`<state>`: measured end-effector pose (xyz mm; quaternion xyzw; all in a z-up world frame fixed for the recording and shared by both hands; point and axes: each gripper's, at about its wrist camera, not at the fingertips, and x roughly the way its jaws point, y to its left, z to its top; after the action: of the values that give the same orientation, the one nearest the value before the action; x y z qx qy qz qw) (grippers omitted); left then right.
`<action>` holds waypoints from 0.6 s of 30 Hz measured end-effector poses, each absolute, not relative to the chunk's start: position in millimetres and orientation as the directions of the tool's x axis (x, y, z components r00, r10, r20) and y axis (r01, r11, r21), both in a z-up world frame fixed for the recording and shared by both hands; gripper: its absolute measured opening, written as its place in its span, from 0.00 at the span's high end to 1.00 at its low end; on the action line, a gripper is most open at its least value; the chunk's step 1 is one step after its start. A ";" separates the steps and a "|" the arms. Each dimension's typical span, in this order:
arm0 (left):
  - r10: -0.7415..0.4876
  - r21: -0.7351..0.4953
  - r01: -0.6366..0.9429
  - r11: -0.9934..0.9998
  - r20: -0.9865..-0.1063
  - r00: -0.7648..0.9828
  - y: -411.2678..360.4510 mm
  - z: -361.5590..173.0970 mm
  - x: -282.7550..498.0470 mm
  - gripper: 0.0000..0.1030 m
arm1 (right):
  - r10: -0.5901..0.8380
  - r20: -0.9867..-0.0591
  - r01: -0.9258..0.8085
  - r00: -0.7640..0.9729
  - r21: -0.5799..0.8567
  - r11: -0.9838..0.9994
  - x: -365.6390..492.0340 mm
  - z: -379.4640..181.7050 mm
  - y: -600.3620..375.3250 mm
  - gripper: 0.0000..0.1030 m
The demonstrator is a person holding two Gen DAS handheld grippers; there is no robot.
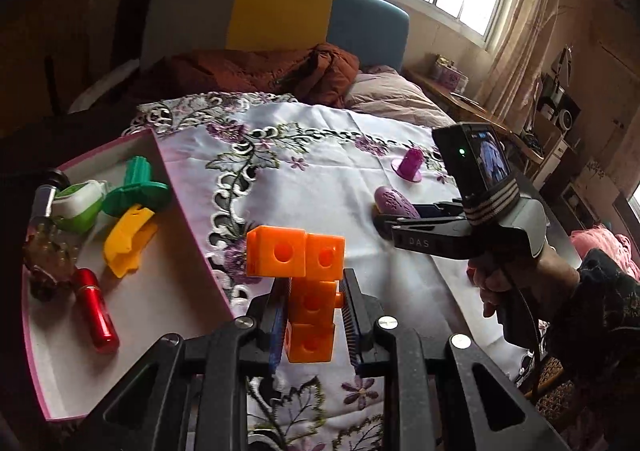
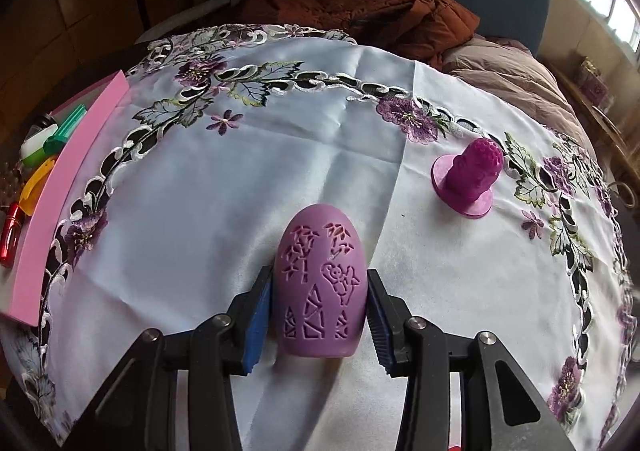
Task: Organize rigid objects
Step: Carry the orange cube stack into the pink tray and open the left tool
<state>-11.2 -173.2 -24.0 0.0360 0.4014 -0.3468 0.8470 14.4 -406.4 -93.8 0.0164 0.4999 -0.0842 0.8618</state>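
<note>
Two grippers were at work, each with something between its fingers. In the left wrist view the left gripper [image 1: 314,315] was clamped about as tight as it goes on the orange block piece [image 1: 306,291], an L of joined cubes with round holes, held clear above the embroidered cloth [image 1: 320,155]. At about nine o'clock from it lay the pink-rimmed tray [image 1: 160,259], which already held a yellow toy car [image 1: 128,247], a green finned piece [image 1: 138,187], a red tube [image 1: 98,311] and a green-and-white case [image 1: 78,207].

In the right wrist view the right gripper [image 2: 318,311] stood partly open around the purple egg-shaped shell [image 2: 320,287], which lay on the cloth; the pad at nine o'clock touched it, and whether the other pressed I could not tell. A magenta domed piece on a round base [image 2: 466,179] stood at about one o'clock from the egg, well apart.

By my judgement the step in hand was carrying the orange piece to the tray. The next move called for swinging left over the rim, lowering into a bare patch near the car, then opening. The right hand would need a firm squeeze before lifting, since the rounded shell could slip.
</note>
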 end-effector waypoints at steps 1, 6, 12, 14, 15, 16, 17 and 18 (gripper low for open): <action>-0.553 -0.219 0.603 0.767 -0.702 0.449 -166.8 -22.2 -9.1 0.77 | -0.128 -0.864 0.162 0.487 -0.054 0.985 14.3 -94.0 -406.8 0.57; -0.514 -0.209 0.542 0.814 -0.694 0.504 -137.9 -15.9 -0.8 0.77 | -0.125 -0.864 0.162 0.488 -0.051 0.986 13.7 -94.1 -406.9 0.57; -0.450 -0.184 0.472 0.862 -0.705 0.548 -110.8 -19.6 4.9 0.77 | -0.118 -0.864 0.161 0.490 -0.043 0.986 13.4 -94.5 -407.8 0.57; -0.431 -0.174 0.453 0.875 -0.706 0.562 -103.1 -19.8 5.8 0.77 | -0.115 -0.864 0.160 0.491 -0.041 0.986 13.4 -94.5 -408.2 0.56; -0.423 -0.169 0.444 0.880 -0.707 0.568 -100.0 -19.7 6.1 0.77 | -0.112 -0.864 0.162 0.491 -0.036 0.986 13.5 -94.4 -408.8 0.56; -0.412 -0.161 0.436 0.885 -0.706 0.576 -96.8 -19.2 6.0 0.77 | -0.111 -0.864 0.163 0.490 -0.034 0.986 13.6 -94.4 -409.0 0.56; -0.403 -0.154 0.429 0.890 -0.704 0.584 -93.6 -18.4 5.9 0.77 | -0.113 -0.865 0.162 0.489 -0.037 0.986 13.9 -94.1 -408.6 0.56; -0.395 -0.150 0.420 0.895 -0.704 0.590 -89.9 -17.8 6.1 0.77 | -0.118 -0.864 0.160 0.490 -0.044 0.986 13.9 -94.1 -407.5 0.56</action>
<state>6.1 -89.9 -17.8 0.0161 0.3907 -0.2286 0.8915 13.9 -407.5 -94.1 0.0209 0.4987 -0.0806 0.8628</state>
